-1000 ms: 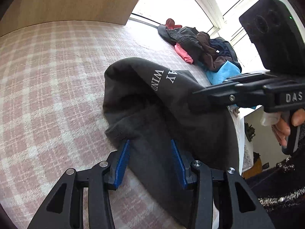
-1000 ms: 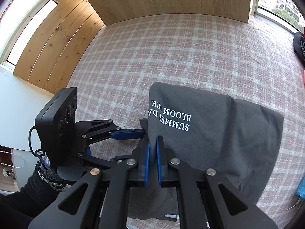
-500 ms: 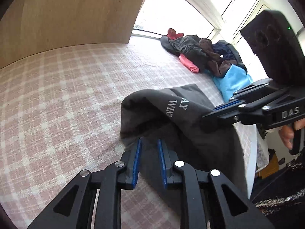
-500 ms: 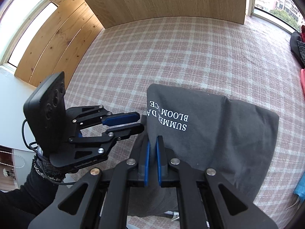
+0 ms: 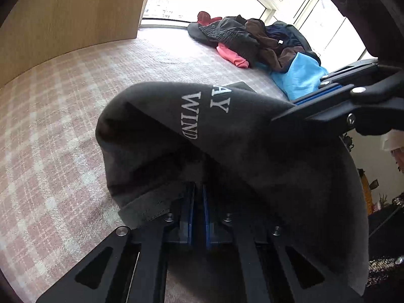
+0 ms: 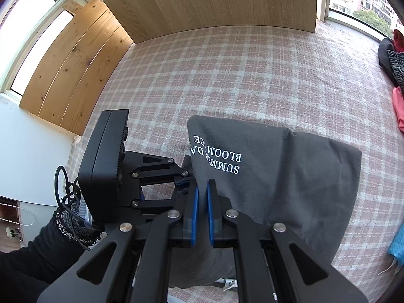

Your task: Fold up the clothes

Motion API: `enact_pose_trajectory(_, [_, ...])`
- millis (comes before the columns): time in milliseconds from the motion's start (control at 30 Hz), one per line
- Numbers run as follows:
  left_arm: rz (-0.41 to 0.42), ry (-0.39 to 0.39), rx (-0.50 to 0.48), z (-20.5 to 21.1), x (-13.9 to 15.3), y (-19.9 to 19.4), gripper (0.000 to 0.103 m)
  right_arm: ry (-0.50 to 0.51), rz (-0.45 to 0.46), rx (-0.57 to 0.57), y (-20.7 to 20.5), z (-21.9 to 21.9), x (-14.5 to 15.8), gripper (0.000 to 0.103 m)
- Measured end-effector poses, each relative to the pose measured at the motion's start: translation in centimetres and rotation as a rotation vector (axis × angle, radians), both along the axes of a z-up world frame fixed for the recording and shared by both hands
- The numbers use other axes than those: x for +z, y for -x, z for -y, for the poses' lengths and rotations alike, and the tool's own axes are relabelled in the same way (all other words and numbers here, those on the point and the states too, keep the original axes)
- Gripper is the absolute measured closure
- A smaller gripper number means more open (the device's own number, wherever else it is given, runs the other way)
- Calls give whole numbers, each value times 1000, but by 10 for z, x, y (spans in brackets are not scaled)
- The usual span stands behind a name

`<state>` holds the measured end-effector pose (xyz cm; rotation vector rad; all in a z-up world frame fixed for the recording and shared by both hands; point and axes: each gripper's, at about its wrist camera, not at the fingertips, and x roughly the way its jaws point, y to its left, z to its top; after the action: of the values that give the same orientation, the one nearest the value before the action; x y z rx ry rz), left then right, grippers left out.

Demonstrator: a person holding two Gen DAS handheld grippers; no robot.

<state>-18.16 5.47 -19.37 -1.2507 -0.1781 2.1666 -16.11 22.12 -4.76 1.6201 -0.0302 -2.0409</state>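
One dark grey T-shirt with white lettering [image 6: 277, 171] lies folded over at the near edge of the pink plaid bedspread [image 6: 227, 75], lifted by two grippers. Left gripper [image 5: 198, 194] jaws pinched together on its hem; right gripper [image 6: 202, 192] jaws clamped on the shirt's near fold. One heap of mixed clothes [image 5: 255, 40] sits at the far right corner, well apart.

The garment [image 6: 290, 174] is dark grey with white lettering, and it lies on a bedspread [image 6: 227, 75] checked in dusty pink and pale grey. The clothes pile [image 5: 255, 43] mixes black, brown, navy, red, coral pink and bright blue, and both grippers are black with blue pads [image 6: 195, 207].
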Motion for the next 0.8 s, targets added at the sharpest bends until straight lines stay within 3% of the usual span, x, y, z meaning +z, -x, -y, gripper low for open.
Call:
enact_pose_trajectory(167, [44, -129, -28, -8, -4, 4, 98, 4, 10, 4, 2, 7, -4, 96])
enact_pose_trajectory(267, [25, -100, -32, -8, -4, 2, 96, 0, 15, 14, 2, 12, -9, 96])
enact_pose_trajectory(433, [40, -35, 82, 40, 13, -13, 62, 7, 23, 33, 4, 24, -17, 96])
enact_pose_trajectory(600, [20, 37, 155, 73, 22, -40, 58, -2, 46, 61, 5, 42, -36, 96])
enact_pose_trajectory(667, [35, 51, 176, 80, 20, -47, 58, 25, 88, 66, 6, 45, -44, 91])
enact_pose_trajectory(733, [50, 42, 204, 87, 18, -53, 58, 58, 135, 68, 8, 47, -52, 75])
enact_pose_trajectory(800, [83, -13, 238, 96, 18, -59, 58, 92, 183, 70, 9, 50, -59, 74])
